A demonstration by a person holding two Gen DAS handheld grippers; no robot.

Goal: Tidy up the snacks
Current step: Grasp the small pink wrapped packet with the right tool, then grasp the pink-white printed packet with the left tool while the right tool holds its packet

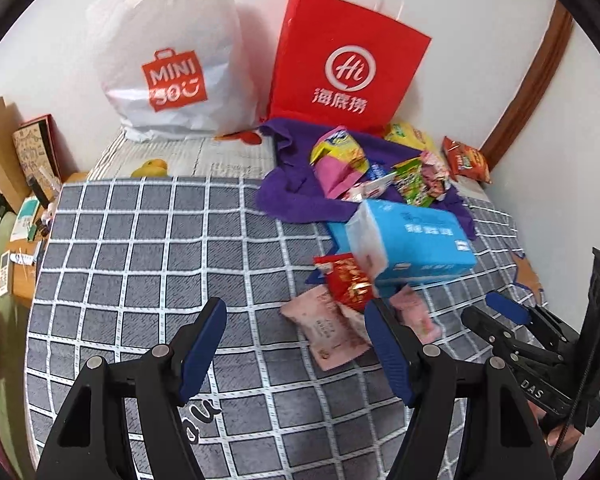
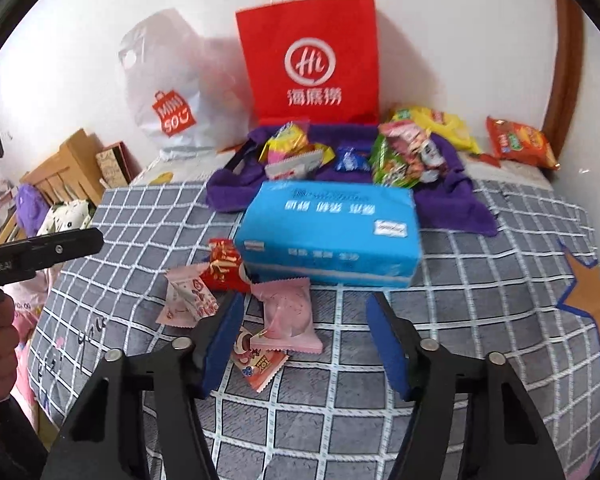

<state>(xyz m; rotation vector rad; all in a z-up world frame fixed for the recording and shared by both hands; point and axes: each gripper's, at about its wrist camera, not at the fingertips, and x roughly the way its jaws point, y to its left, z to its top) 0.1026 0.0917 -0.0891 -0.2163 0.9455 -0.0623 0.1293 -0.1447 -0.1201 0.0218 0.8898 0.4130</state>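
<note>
Two grippers hover over a checked bed cover, both with jaws spread wide and empty: the left gripper and the right gripper. Beneath the right one lies a pink snack packet, beside a red packet and a blue tissue pack. More snacks rest on a purple towel near a red paper bag.

Bed had a grey grid-check cover, with a blue tissue pack, a red packet and pink snack packets directly on it. Purple towel lay behind them near the wall; an orange chip bag sat at far right.
</note>
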